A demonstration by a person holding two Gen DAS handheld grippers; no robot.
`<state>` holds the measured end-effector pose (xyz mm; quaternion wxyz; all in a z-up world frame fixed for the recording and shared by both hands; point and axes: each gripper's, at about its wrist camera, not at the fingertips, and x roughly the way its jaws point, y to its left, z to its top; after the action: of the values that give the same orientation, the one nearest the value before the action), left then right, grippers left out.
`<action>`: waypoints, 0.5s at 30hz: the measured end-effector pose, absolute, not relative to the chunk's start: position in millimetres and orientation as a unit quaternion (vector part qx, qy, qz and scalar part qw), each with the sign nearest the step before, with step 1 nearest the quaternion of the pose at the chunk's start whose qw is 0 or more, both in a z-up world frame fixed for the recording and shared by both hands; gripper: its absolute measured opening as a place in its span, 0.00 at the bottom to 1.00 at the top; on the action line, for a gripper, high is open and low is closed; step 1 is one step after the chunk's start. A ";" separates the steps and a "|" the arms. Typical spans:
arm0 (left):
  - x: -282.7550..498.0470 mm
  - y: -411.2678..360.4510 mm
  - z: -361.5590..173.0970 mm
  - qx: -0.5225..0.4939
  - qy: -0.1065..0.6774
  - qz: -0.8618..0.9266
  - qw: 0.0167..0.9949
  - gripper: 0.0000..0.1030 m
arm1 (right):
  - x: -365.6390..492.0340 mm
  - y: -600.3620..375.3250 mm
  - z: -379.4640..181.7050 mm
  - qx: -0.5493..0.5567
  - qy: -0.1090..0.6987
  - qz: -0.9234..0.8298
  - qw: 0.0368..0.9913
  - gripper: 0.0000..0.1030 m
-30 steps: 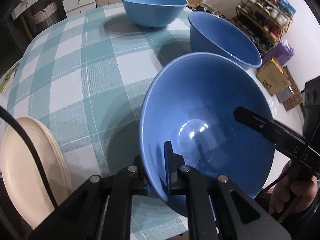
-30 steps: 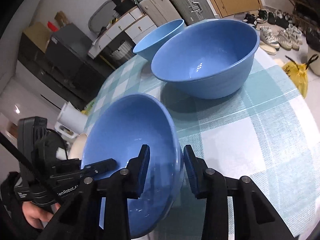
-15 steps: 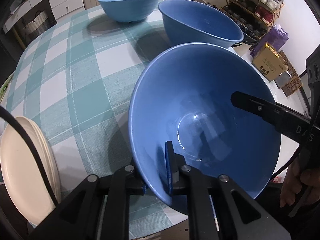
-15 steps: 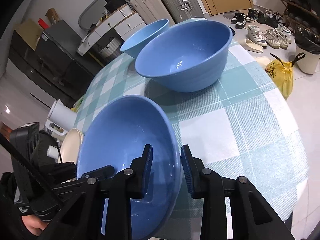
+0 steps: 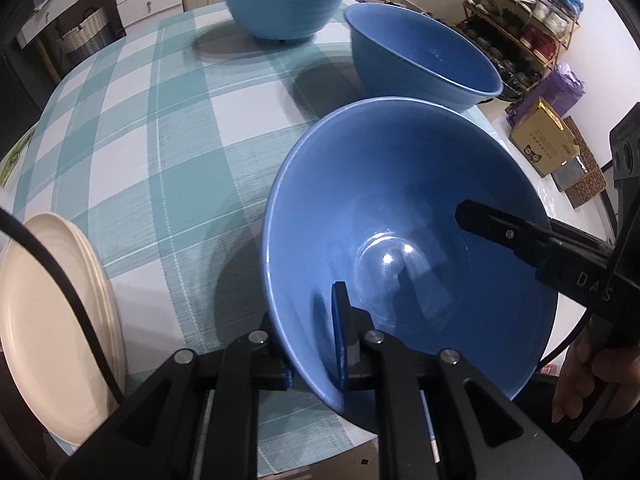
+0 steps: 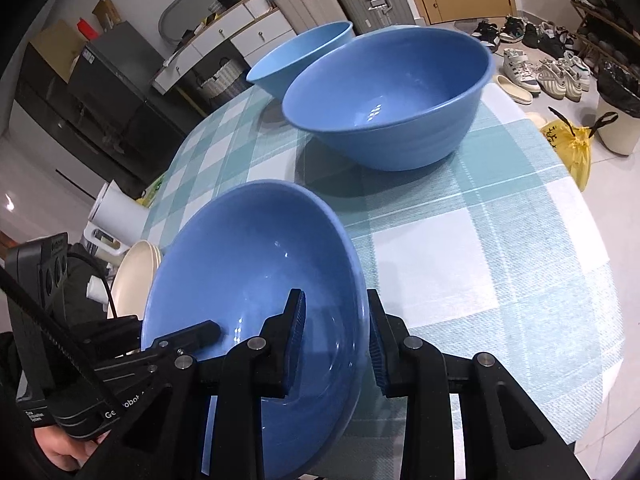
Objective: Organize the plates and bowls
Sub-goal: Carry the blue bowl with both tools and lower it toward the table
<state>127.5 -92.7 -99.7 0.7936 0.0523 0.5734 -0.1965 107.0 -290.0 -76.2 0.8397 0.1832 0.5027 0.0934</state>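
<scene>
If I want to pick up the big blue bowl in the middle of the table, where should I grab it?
Grab the middle bowl by its rim, probably on the near side facing the grippers. It stands upright and open on the checked tablecloth, so one finger can slip inside and one outside the thin wall. Its sides are round and smooth, too wide to pinch across.

My tabletop has a teal-and-white checked cloth on it, with two blue bowls sitting at the far side and cream plates stacked at the near-left edge.
</scene>
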 end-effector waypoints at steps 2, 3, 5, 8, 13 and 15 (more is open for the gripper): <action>129.1 -90.2 -99.8 0.049 0.574 -0.194 0.794 0.11 | 109.5 -288.5 -77.2 0.183 0.504 0.096 0.839 0.30; 129.5 -89.5 -99.8 0.048 0.575 -0.193 0.794 0.11 | 110.3 -289.0 -77.7 0.184 0.503 0.096 0.839 0.30; 129.5 -89.6 -99.9 0.048 0.575 -0.193 0.793 0.11 | 110.8 -288.4 -78.8 0.185 0.504 0.095 0.838 0.30; 127.8 -90.7 -99.3 0.051 0.575 -0.191 0.794 0.11 | 111.4 -287.0 -79.5 0.182 0.506 0.093 0.838 0.30; 128.5 -90.9 -99.5 0.053 0.578 -0.184 0.793 0.11 | 113.8 -283.0 -79.8 0.181 0.507 0.092 0.838 0.30; 129.0 -90.0 -99.0 0.052 0.578 -0.183 0.794 0.11 | 113.6 -282.6 -80.1 0.179 0.507 0.093 0.838 0.30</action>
<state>129.0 -90.0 -99.0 0.7940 0.0518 0.5775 -0.1828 113.6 -282.6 -80.1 0.8379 0.1793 0.5071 0.0929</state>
